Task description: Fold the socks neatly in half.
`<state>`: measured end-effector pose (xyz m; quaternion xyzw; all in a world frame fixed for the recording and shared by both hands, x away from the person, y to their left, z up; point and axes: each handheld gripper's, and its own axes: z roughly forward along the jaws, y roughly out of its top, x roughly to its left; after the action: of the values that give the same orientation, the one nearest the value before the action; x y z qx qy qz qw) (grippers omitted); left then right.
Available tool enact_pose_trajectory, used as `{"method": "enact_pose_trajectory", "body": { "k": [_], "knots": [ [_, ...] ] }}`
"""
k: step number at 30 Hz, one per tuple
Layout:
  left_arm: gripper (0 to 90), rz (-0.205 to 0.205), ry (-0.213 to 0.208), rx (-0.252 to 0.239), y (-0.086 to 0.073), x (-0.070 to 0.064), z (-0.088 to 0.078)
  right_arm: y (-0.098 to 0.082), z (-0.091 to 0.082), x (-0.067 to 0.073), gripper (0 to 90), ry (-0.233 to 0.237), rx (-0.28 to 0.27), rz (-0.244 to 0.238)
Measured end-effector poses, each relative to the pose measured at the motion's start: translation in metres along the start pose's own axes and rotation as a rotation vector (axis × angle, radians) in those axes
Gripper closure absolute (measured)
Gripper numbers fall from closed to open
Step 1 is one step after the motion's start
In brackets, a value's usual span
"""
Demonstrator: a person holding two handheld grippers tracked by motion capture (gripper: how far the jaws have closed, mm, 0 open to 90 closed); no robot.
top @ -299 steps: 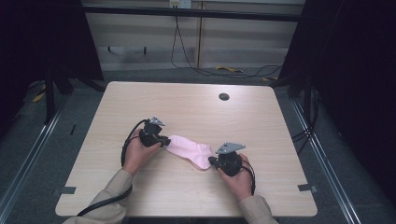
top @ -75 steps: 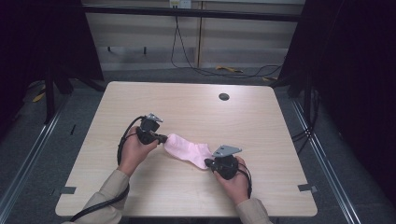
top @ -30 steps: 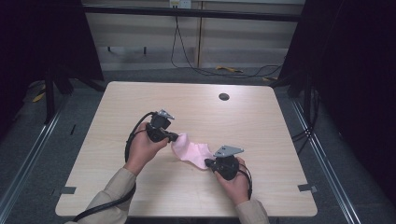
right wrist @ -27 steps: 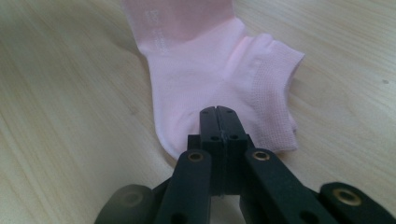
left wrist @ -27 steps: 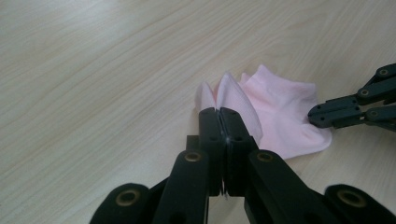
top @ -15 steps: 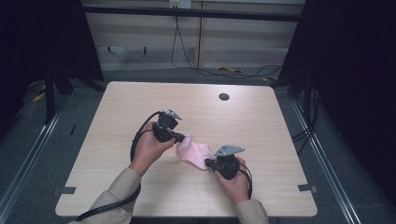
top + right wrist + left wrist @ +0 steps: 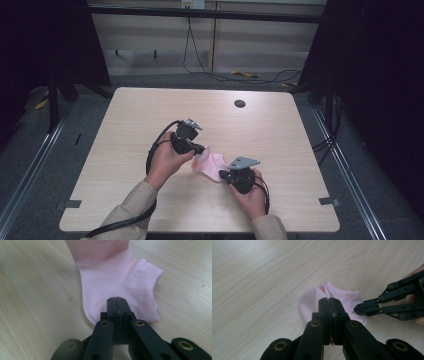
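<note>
A pink sock [image 7: 212,164] lies on the pale wooden table [image 7: 150,110] between my two grippers. My left gripper [image 7: 202,149] is shut on the sock's left end and holds it raised and folded over toward the right. In the left gripper view the shut jaws [image 7: 329,299] pinch the sock [image 7: 309,300], and the right gripper [image 7: 356,309] reaches in from the right, close by. My right gripper [image 7: 223,175] is shut on the heel end near the ribbed cuff; its view shows the shut jaws [image 7: 117,298] on the sock [image 7: 107,277].
A dark round grommet [image 7: 240,103] sits in the table near its far edge. Black cables trail from both grippers toward the near edge. Dark frames and curtains stand around the table, with loose wires on the floor beyond it.
My left gripper has moved right and slightly away, toward the right gripper, with the sock's end in it. The sock is now bunched shorter. The right gripper has stayed put.
</note>
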<state>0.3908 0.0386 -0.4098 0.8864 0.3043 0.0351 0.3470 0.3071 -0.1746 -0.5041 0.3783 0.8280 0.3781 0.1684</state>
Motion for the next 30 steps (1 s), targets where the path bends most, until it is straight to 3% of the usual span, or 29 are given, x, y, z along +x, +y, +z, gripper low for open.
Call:
{"method": "enact_pose_trajectory", "body": {
  "k": [14,20,30],
  "knots": [
    [88.9,0.01,-0.012,0.016,0.007,-0.013,0.01,0.0,0.0,0.002,90.0,-0.01,-0.001,-0.012],
    [88.9,0.034,-0.015,0.032,0.009,-0.019,0.017,0.0,0.0,0.002,90.0,-0.016,-0.003,-0.018],
    [88.8,0.048,-0.017,0.061,0.013,-0.032,0.042,0.0,0.0,0.003,90.0,-0.021,-0.002,-0.025]
  ]
}}
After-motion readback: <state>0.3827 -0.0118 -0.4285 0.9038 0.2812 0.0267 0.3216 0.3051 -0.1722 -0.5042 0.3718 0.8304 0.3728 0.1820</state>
